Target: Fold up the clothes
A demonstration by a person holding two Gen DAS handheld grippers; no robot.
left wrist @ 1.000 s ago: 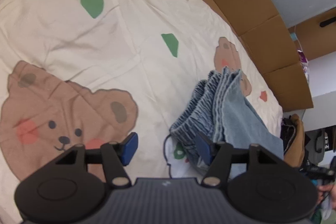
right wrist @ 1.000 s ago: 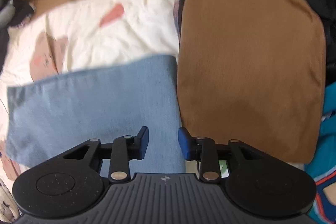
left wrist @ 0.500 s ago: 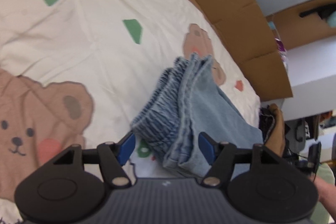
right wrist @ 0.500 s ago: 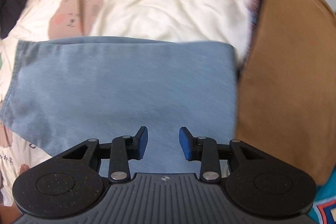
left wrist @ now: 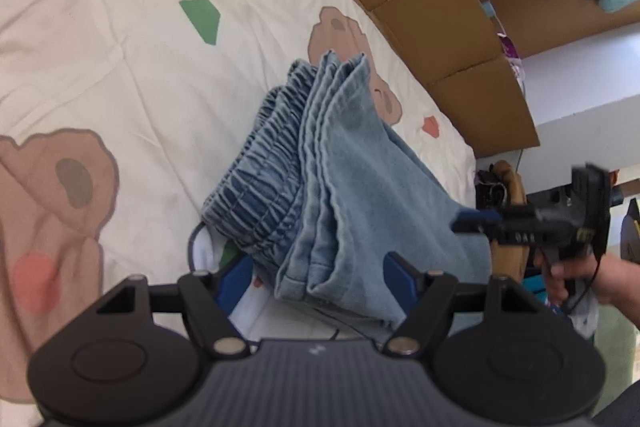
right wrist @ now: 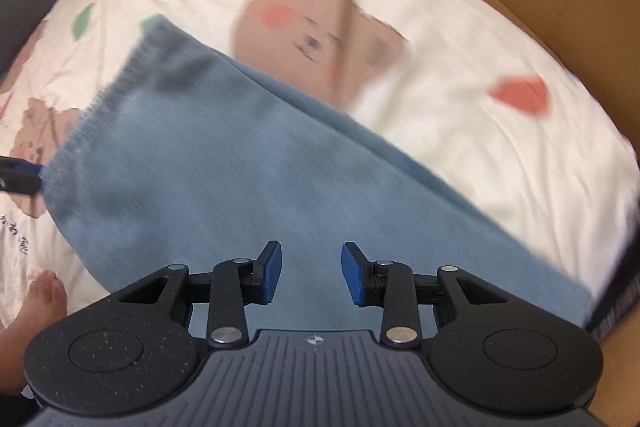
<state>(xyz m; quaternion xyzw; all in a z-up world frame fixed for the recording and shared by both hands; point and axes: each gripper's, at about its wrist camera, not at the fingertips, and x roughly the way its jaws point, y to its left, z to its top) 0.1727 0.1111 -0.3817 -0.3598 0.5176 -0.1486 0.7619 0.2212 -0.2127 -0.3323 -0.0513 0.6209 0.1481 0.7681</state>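
1. Right now my left gripper [left wrist: 316, 277] has just been opening; its jaws stand wide around the near end of the folded jeans [left wrist: 340, 179], pads not pressing.
2. Those jeans lie on the bear-print sheet [left wrist: 120, 67].
3. My right gripper [right wrist: 311, 277] hovers over their far end, jaws parted and empty, denim [right wrist: 224, 179] below.
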